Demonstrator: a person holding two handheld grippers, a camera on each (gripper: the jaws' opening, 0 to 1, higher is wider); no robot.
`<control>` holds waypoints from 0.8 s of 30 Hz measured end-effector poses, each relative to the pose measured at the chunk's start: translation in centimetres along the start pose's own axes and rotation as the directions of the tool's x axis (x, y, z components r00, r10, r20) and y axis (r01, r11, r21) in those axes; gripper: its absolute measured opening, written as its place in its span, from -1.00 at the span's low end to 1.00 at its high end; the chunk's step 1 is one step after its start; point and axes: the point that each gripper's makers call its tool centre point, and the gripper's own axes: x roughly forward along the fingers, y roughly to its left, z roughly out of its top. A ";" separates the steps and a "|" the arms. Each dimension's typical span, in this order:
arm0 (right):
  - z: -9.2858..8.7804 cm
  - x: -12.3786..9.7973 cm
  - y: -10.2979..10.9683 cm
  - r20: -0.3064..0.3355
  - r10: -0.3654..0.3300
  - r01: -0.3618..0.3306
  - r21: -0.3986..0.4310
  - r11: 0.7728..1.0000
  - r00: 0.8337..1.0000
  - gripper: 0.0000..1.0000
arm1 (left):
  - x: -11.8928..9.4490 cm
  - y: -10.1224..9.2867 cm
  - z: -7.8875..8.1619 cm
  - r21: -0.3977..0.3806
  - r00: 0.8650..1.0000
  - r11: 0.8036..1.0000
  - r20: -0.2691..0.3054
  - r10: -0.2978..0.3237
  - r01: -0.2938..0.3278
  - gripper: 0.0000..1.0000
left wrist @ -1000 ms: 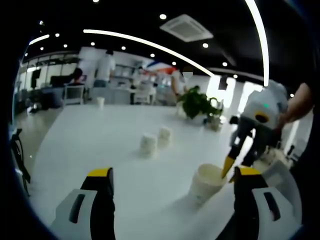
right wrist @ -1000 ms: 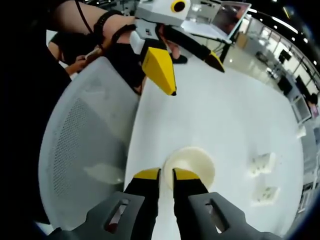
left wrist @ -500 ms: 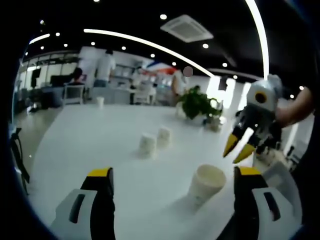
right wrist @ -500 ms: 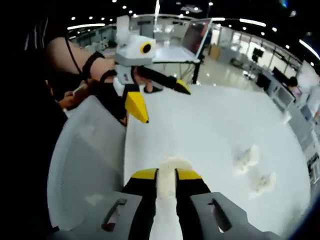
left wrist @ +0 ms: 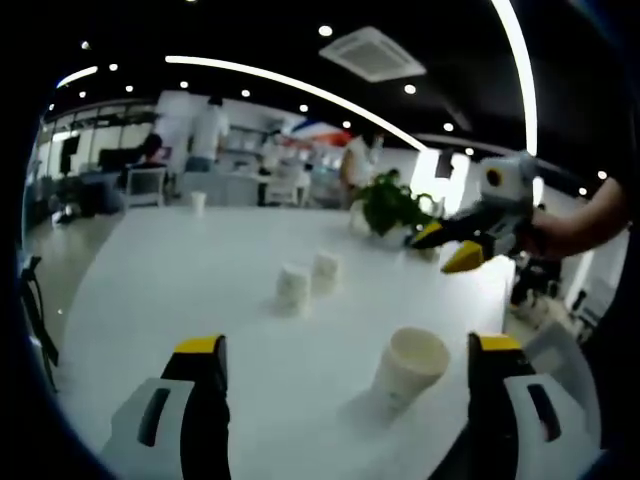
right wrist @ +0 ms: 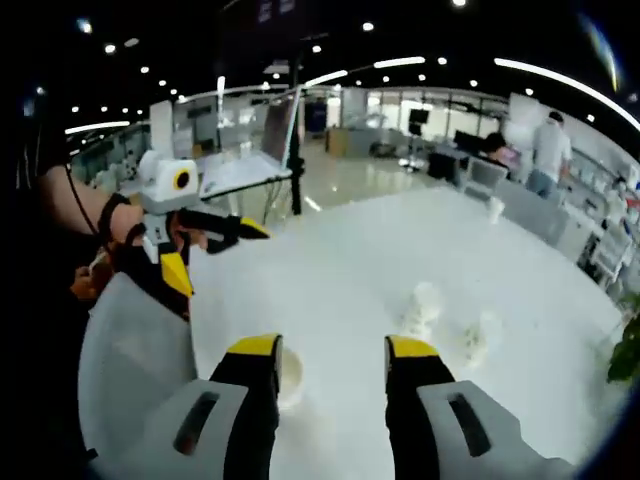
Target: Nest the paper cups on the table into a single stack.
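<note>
A white paper cup (left wrist: 410,365) stands upright, mouth up, on the white table (left wrist: 200,280) just ahead of my left gripper (left wrist: 348,345), which is open and holds nothing. Two more paper cups (left wrist: 293,290) (left wrist: 327,272) stand side by side farther out. My right gripper (left wrist: 445,248) hangs above the table to the right, jaws apart. In the right gripper view my right gripper (right wrist: 332,347) is open, with the upright cup (right wrist: 290,375) partly behind its left jaw. The two other cups (right wrist: 420,305) (right wrist: 480,335) lie ahead, and my left gripper (right wrist: 212,252) shows at the left.
A grey mesh chair back (right wrist: 130,350) stands at the table's near edge. A potted plant (left wrist: 395,205) sits at the far right of the table, and a lone cup (left wrist: 200,203) at the far end. People stand by desks in the background.
My right gripper has let go of the upright cup's rim, opened wide and lifted up and away from it. The cup stays in place. My left gripper has not moved.
</note>
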 end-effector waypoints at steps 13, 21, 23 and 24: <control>0.2 0.6 -2.5 0.030 -0.077 0.075 0.064 0.995 0.997 0.19 | -0.1 0.0 -0.1 -0.001 1.000 1.000 -0.010 0.001 -0.001 0.96; -0.2 0.8 -3.3 0.031 -0.103 0.101 0.073 0.992 0.994 0.51 | 0.1 0.1 0.0 -0.004 1.000 1.000 -0.009 0.003 -0.003 0.96; -0.2 0.9 -3.4 0.036 -0.113 0.110 0.074 0.991 0.993 0.60 | 0.1 0.1 0.0 -0.005 1.000 1.000 -0.010 0.004 -0.004 0.96; -0.2 0.9 -3.5 0.039 -0.117 0.114 0.074 0.991 0.992 0.68 | 0.1 0.2 -0.1 -0.007 1.000 1.000 -0.011 0.005 -0.005 0.96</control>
